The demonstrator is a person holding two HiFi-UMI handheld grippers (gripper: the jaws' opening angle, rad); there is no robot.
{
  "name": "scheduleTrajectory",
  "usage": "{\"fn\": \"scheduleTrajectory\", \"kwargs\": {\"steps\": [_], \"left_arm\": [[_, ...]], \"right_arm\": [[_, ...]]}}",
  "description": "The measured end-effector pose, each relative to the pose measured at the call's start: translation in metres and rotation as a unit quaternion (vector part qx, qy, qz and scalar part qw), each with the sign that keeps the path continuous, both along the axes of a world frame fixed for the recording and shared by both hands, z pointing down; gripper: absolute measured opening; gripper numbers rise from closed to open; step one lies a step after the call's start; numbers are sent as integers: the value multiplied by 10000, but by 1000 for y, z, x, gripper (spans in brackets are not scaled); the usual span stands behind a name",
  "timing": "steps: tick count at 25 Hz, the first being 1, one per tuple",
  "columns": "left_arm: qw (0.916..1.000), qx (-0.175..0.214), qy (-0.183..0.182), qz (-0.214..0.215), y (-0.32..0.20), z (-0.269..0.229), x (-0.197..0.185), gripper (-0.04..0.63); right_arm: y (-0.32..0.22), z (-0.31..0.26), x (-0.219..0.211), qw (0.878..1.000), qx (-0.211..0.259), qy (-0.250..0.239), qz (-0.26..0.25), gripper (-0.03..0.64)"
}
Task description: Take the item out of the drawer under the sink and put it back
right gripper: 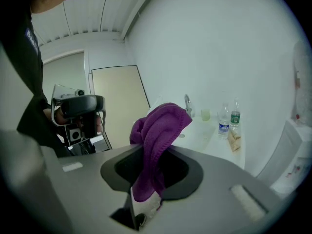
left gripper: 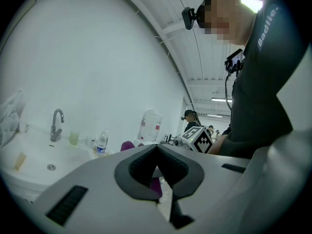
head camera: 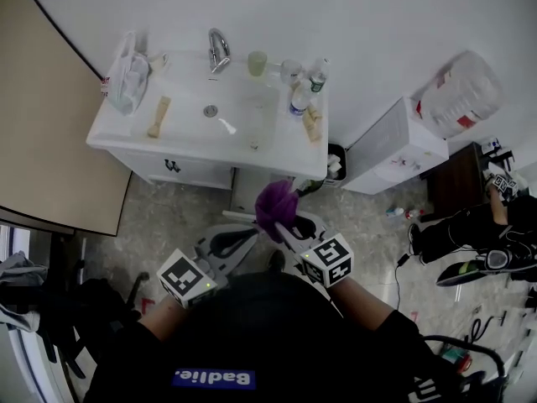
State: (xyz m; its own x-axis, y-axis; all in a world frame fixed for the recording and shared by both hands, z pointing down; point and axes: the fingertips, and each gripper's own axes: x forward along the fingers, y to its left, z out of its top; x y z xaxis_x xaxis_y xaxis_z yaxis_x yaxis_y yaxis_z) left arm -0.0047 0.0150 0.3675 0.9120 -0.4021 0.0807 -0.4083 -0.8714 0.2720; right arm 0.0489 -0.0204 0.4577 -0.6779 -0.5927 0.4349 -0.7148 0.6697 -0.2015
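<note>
white-walled washroom seen from above, with a white sink vanity (head camera: 117,133) against the wall. faucet (head camera: 217,50) at 12 o'clock of the basin; plastic bag (head camera: 126,81) on the rim at 10 o'clock; green cup (head camera: 257,62) at 1 o'clock; water bottle (head camera: 299,99) at 3 o'clock. vanity front (head camera: 193,173) with a dark handle faces the person. purple cloth (head camera: 275,206) (right gripper: 158,130), the task's thing, is out of the vanity, raised over the stone floor (head camera: 168,217) at 6 o'clock of the basin. right tool (head camera: 281,225) (right gripper: 146,179) is clenched on the cloth: in the right gripper view the fabric is pinched between the jaws and bunches above them, with a short tail hanging below. left tool (head camera: 252,232) (left gripper: 157,165) lies just beside the cloth at its 8 o'clock, jaws closed tip to tip with nothing between them; the cloth shows beyond them in the left gripper view.
</note>
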Motion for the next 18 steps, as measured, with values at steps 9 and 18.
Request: {"fn": "scheduleTrajectory", "kwargs": {"steps": [9,18], "left_arm": [[9999,64,-5,88,0,-7,13,-5],[9998,77,-9,157,0,-11,24,-5]], "right_arm": [[11,-46,10,9986,271,-438,78,91],[25,-73,19,9961,457,-742,146,91]]}}
